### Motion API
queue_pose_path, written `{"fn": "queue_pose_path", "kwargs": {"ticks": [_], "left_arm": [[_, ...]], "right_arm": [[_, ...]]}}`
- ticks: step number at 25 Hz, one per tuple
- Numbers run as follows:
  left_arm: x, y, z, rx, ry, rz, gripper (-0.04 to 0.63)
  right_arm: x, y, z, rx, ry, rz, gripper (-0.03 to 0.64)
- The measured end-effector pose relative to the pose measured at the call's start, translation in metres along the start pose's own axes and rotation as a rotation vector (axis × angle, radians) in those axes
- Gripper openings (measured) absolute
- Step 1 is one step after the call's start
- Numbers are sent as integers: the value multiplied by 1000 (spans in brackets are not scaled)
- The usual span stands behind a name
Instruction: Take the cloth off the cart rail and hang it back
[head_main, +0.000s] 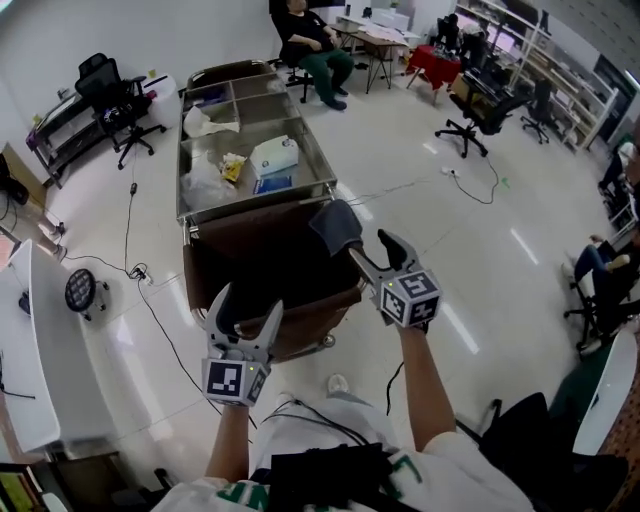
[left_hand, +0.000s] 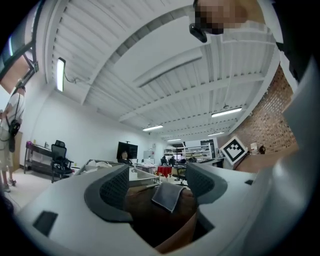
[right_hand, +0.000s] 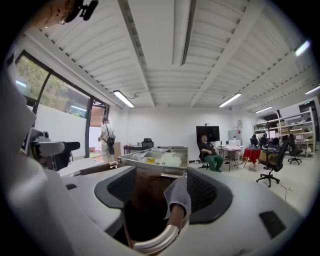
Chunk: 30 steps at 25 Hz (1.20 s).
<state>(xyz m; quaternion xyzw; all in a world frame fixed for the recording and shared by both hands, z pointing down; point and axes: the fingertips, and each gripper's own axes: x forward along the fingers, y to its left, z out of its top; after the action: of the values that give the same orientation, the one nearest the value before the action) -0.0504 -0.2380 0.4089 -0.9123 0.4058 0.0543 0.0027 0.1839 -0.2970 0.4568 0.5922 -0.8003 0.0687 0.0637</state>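
Hanging over the cart rail (right_hand: 159, 241), the grey cloth (head_main: 336, 226) sits just above centre in the head view. It is folded across the far right corner of the brown bag (head_main: 262, 262), so it falls on both sides and its own weight holds it there. In the right gripper view the cloth (right_hand: 179, 194) is low and centre, draped where the rail's brown bar meets its chrome bend.

The right gripper (head_main: 372, 250) stands at the cloth with its jaws wide apart, one on each side of the fold. The cloth lies close against the right-hand pad, though whether it touches cannot be told. Nothing is pinched. This placing suits a grip on the fold from the side, which would let the cloth be lifted clear of the bar rather than dragged along it.

The left gripper (head_main: 248, 312), at lower left of the head view, is likewise wide open and empty, over the near edge of the bag. In its own view the cloth (left_hand: 168, 196) shows small and distant between the jaws. It reads as the spare hand for now.

The step in hand is judged to be the approach, with the cloth not yet taken off. Beyond, the steel tray (head_main: 181, 160) holds a white box (head_main: 274, 157) and crumpled plastic (head_main: 207, 186). A seated person (head_main: 312, 40) is at top centre.
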Motion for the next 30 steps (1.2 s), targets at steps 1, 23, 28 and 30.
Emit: {"fn": "queue_pose_path", "kwargs": {"ticks": [1,23,28,30], "left_arm": [[4,-3,0,4,3,7,353],[23,-4,-5,60,37,150,353],[26,-6,2,47,31,132,353],[27,-4,7,48,23,127,353]], "right_arm": [[14,-10,-8,3,53,20,324],[121,-63,-76,-9,404,156,52],[107,-50,-40,-21,306,172,52],[97,-42,-15,-13,232,178,52]]}}
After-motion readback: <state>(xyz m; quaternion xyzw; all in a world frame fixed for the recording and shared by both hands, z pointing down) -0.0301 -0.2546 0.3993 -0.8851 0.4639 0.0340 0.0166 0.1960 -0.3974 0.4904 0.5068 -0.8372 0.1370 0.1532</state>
